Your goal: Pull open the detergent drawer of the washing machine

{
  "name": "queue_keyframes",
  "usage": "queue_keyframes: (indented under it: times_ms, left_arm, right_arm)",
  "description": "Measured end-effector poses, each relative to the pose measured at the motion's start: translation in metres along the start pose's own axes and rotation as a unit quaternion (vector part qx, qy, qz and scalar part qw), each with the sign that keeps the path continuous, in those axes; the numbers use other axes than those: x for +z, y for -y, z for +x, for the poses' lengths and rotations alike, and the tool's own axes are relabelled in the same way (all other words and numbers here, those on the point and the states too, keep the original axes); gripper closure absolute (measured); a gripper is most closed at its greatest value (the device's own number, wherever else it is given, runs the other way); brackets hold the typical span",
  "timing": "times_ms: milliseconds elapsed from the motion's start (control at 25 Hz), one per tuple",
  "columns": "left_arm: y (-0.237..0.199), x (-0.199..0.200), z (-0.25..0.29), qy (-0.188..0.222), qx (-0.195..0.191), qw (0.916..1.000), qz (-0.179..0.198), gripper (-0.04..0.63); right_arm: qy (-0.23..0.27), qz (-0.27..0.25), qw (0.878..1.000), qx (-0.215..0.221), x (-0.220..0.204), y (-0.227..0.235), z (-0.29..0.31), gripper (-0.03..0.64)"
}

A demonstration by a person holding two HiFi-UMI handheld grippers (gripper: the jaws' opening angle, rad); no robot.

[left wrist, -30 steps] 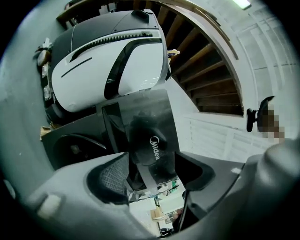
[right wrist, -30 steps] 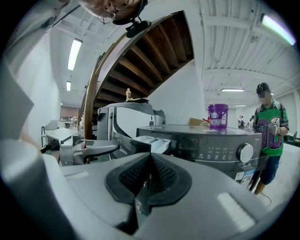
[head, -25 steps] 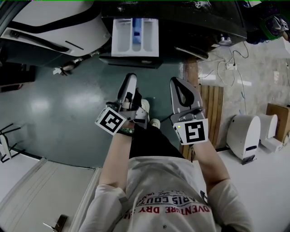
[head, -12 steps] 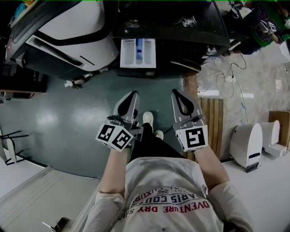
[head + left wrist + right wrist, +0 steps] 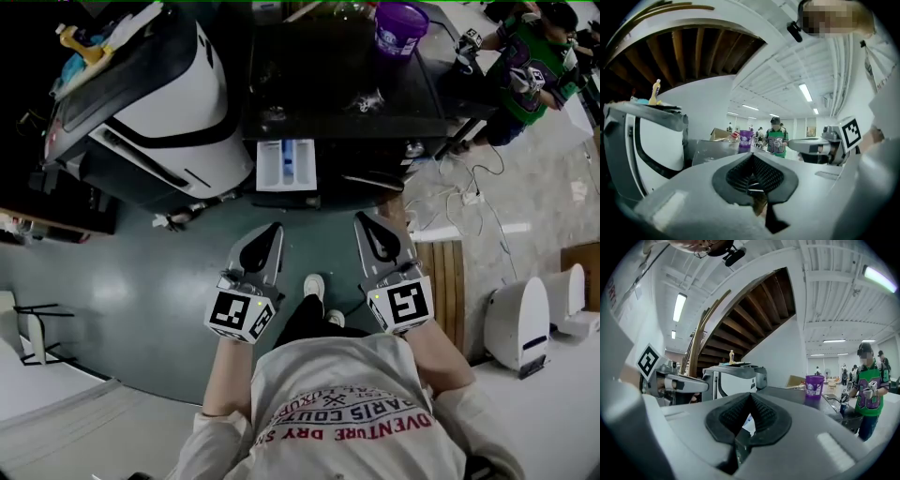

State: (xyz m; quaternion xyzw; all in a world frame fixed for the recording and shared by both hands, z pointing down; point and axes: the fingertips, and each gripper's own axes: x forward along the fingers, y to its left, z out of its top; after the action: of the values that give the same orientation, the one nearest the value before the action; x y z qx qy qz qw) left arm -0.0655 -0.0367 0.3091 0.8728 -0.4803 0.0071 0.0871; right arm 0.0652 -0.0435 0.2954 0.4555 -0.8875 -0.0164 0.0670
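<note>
White plastic, the detergent drawer [image 5: 286, 167] stands pulled out of the dark washing machine [image 5: 337, 84] at the frame's upper centre. The left gripper [image 5: 269, 232] and right gripper [image 5: 368, 223] hang well apart below it, jaws pressed together and empty, probably because the pull is finished.

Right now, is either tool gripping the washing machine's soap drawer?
No, the detergent drawer sits pulled out by itself, while the left gripper and right gripper hang well short of it, both shut.
</note>
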Motion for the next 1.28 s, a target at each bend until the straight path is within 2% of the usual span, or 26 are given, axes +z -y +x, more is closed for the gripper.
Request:
queue_keyframes:
  times_ms: [120,360,520,680,1080,1280]
  left_arm:
    - [0.01,0.014,0.004,-0.005,-0.013,0.9993,0.034,0.594]
    - [0.004,0.043,0.013,0.004,-0.016,0.9988,0.046,0.594]
    - [-0.01,0.052,0.012,0.014,0.0,0.9989,0.044,0.594]
    - [-0.009,0.053,0.008,0.009,-0.001,0.9984,0.056,0.594]
    - [-0.003,0.063,0.007,0.017,-0.021,0.9984,0.049,0.594]
    - [-0.008,0.063,0.003,0.026,-0.016,0.999,0.033,0.594]
  right_arm:
    - [0.012,0.001,1.0,0.002,0.014,0.006,-0.003,0.615]
    - [0.028,-0.004,0.999,0.023,0.032,0.011,-0.004,0.616]
    - [0.036,-0.013,0.998,0.054,0.034,0.004,0.0,0.617]
    - [0.035,-0.015,0.998,0.049,0.032,0.007,-0.001,0.617]
    - [0.045,-0.022,0.998,0.045,0.042,0.009,0.003,0.617]
    - [0.045,-0.03,0.997,0.045,0.043,0.006,0.005,0.617]
